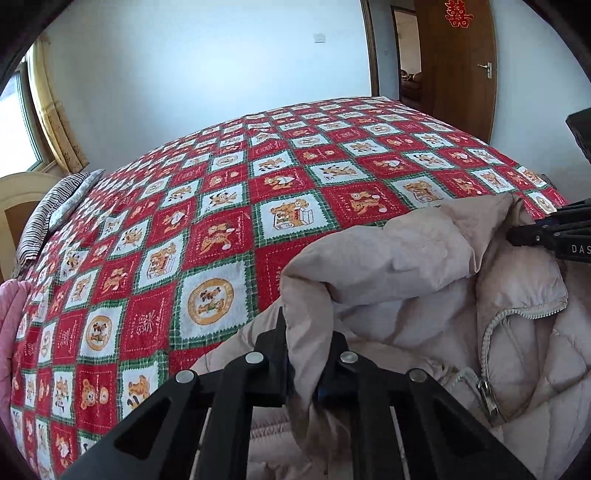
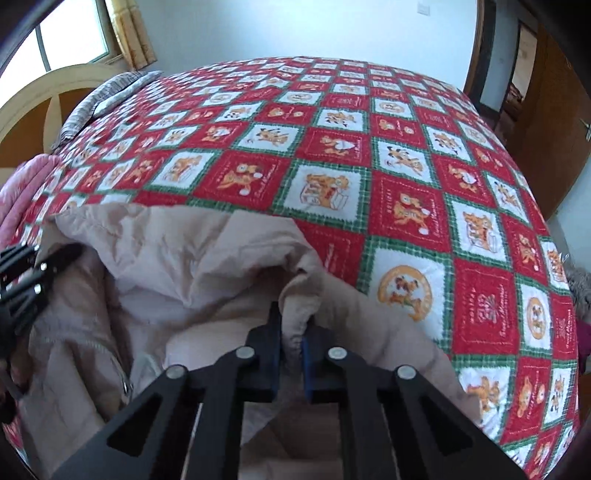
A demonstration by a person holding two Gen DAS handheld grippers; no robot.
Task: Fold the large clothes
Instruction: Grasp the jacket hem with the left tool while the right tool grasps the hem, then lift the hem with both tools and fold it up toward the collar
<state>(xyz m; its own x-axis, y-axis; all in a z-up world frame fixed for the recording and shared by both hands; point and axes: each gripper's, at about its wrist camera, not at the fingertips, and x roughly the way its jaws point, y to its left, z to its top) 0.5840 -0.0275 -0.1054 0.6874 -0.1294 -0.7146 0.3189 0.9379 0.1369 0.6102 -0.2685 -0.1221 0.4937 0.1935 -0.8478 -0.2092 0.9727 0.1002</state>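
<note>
The work surface is a bed covered by a red, white and green patchwork bedspread (image 1: pixel 236 206) printed with cartoon animals. A pale wall (image 1: pixel 184 66) stands behind the bed. A brown wooden door (image 1: pixel 458 62) with a red paper ornament (image 1: pixel 459 14) stands open at the upper right of the left wrist view. A window (image 2: pixel 70 37) with a yellow curtain (image 2: pixel 131 31) sits at the upper left of the right wrist view, above a curved headboard (image 2: pixel 48 96). A grey striped pillow (image 1: pixel 55 210) lies at the head end of the bedspread. A pink fabric item (image 1: pixel 9 325) lies at the near left edge of the bed.

The task item is 1 beige padded jacket (image 1: pixel 424 266). It lies on the near part of the bedspread, between the 2 grippers, with its nearer portion bunched and raised off the bed. Its white zipper (image 1: pixel 491 332) runs down the front, and the metal zipper pull (image 1: pixel 487 397) hangs at the lower end.

Left gripper (image 1: pixel 308 354): the 2 fingers are clamped onto a thick fold of the jacket edge. The fabric fills the gap between them and rises above the fingertips.

Right gripper (image 2: pixel 291 334): the 2 fingers are clamped onto a gathered hem of the jacket (image 2: pixel 207 258). A blue pad (image 2: pixel 306 354) on the right-side finger presses against the fabric.

Each gripper appears at the edge of the opposite view: the right gripper (image 1: pixel 517 236) at the right edge of the left wrist view, the left gripper (image 2: pixel 55 254) at the left edge of the right wrist view. Both touch the same jacket.
</note>
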